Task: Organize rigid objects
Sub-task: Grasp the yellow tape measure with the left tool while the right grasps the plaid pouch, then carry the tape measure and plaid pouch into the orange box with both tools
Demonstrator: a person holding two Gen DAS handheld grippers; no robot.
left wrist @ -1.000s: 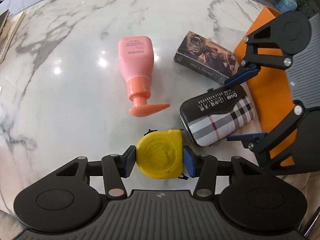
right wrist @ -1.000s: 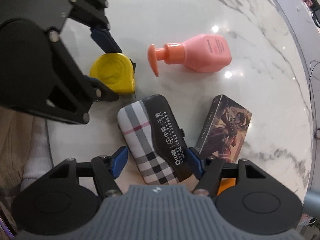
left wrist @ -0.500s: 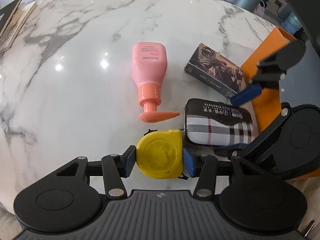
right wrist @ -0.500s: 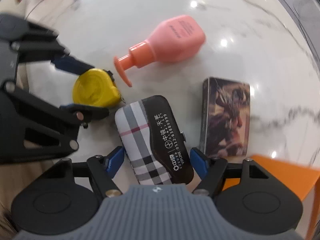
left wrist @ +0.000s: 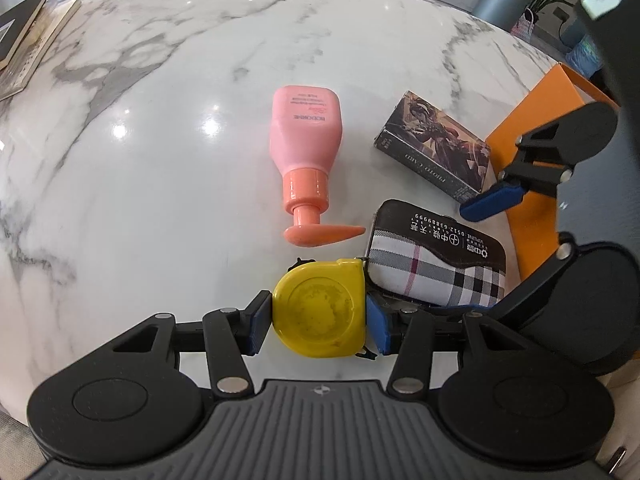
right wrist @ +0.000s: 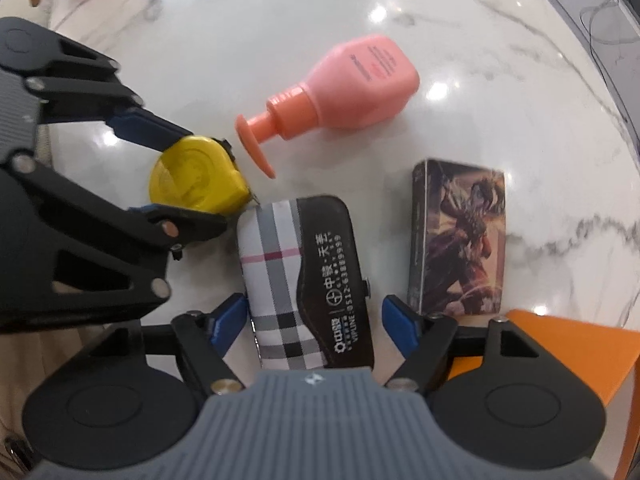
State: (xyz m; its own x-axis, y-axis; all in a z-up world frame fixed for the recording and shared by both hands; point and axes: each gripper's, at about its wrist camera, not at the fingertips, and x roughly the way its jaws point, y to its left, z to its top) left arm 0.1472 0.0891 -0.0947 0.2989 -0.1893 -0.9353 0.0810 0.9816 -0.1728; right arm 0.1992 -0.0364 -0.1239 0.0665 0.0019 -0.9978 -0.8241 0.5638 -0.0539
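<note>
Yellow tape measure (left wrist: pixel 320 314) at lower centre of the left wrist view, clamped between the blue pads of the left tongs (left wrist: pixel 318 322), resting on the marble table (left wrist: pixel 160 160). Just right of it, touching, a plaid case (right wrist: pixel 304 284), straddled by the right tongs (right wrist: pixel 314 320), jaws just been opening, left pad close against the case, right pad clear with a gap. Pink pump bottle (left wrist: pixel 306 152) lying flat above, nozzle near the tape measure. Card box (left wrist: pixel 434 146) at right, beside an orange box (left wrist: pixel 536 128) at the table's right edge. Bare marble across the upper left.
</note>
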